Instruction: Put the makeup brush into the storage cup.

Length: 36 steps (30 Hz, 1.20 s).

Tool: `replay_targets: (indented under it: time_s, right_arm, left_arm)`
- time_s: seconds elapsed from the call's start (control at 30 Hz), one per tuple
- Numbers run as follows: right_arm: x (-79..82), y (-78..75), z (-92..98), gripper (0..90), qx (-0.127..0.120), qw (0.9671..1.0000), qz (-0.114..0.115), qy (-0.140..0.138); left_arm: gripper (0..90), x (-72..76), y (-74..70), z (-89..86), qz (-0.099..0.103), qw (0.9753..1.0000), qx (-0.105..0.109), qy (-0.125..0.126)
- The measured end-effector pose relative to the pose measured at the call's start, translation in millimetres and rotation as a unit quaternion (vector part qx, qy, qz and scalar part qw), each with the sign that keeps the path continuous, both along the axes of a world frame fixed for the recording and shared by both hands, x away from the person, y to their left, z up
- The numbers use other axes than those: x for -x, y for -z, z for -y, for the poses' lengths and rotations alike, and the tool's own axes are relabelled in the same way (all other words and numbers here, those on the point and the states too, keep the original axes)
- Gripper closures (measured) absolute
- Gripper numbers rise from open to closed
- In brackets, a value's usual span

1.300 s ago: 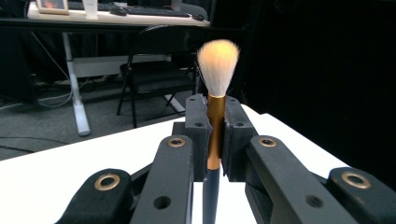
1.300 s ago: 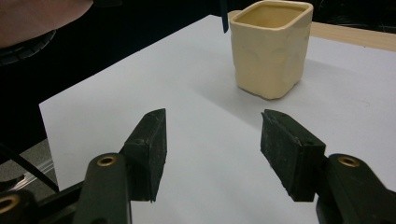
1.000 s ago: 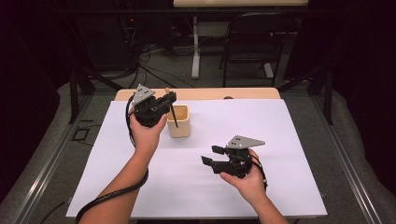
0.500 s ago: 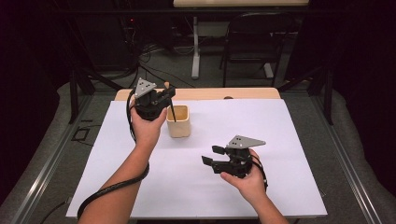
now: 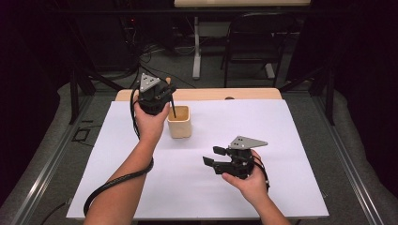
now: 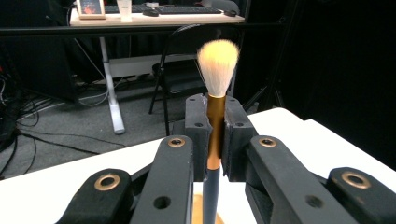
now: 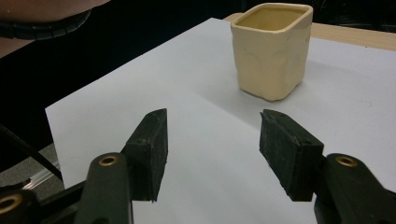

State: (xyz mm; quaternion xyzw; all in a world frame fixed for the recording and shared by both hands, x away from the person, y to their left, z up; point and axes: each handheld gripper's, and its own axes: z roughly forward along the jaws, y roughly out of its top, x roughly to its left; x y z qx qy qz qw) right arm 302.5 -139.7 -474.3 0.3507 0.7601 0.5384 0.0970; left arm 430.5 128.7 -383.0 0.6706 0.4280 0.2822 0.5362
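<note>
High view: the left gripper point(image 5: 165, 93) is raised above the far left part of the white table cover point(image 5: 281, 126), its 2 jaws closed on the thin dark handle of a brush point(image 5: 173, 108). The handle runs down from the jaws into the cream cup point(image 5: 179, 123), which stands just below and beside that gripper. Whether the brush end touches the cup's inside cannot be told. The right gripper point(image 5: 210, 156) sits low over the cover, well apart from the cup, held in the person's right hand point(image 5: 251, 180). Its 2 jaws point toward the left and stand wide apart with nothing between them.

Left gripper view: the 2 black jaws press from both sides on the brush's point(image 6: 215, 116) copper-coloured ferrule, upright between the pads. The pale bristle tuft rises above the jaw tips and the dark blue handle drops below them. The cup's rim point(image 6: 198, 205) shows just under the jaws, around the handle.

Right gripper view: the right gripper point(image 7: 212, 140) has its jaws spread wide, with bare white cover point(image 7: 140, 79) showing in the gap. They touch nothing. The cream cup point(image 7: 271, 51) stands upright ahead of the jaws, slightly toward the right-hand one, and apart from both. A sleeved forearm with a black cable crosses the upper left corner.
</note>
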Motion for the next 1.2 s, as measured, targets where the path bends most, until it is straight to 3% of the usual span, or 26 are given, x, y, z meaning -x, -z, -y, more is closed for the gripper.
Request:
replay_targets:
  time_s: [0.23, 0.43, 0.63, 1.03, 1.07, 1.2]
  right_arm:
    - [0.0, 0.4, -0.1, 42.0, -0.001, 1.0, 0.0, 0.0]
    - [0.7, 0.2, -0.3, 42.1, -0.001, 1.0, 0.001, -0.001]
    - [2.6, -0.6, 0.3, 42.0, -0.001, 1.0, 0.0, 0.001]
    - [3.0, -0.3, 0.3, 41.7, 0.004, 1.0, 0.002, -0.001]
    - [2.4, 1.5, -1.9, 41.7, -0.009, 0.9999, 0.009, 0.004]
    - [2.8, 1.1, -1.6, 41.7, -0.005, 1.0, 0.006, 0.0]
  left_arm:
    - [83.3, -5.3, 0.3, 2.6, 0.001, 1.0, 0.004, -0.009]
    - [83.3, -8.3, 1.7, 3.7, -0.003, 0.9998, -0.008, -0.015]
    - [83.3, -12.2, 3.5, 2.0, -0.007, 0.9996, -0.006, -0.028]
    - [83.2, -17.2, 4.6, 0.3, -0.005, 0.9994, -0.009, -0.032]
    - [83.3, -17.7, 4.7, 0.5, -0.006, 0.9994, -0.01, -0.032]
    - [83.3, -18.9, 5.5, 0.9, -0.006, 0.9993, -0.016, -0.033]
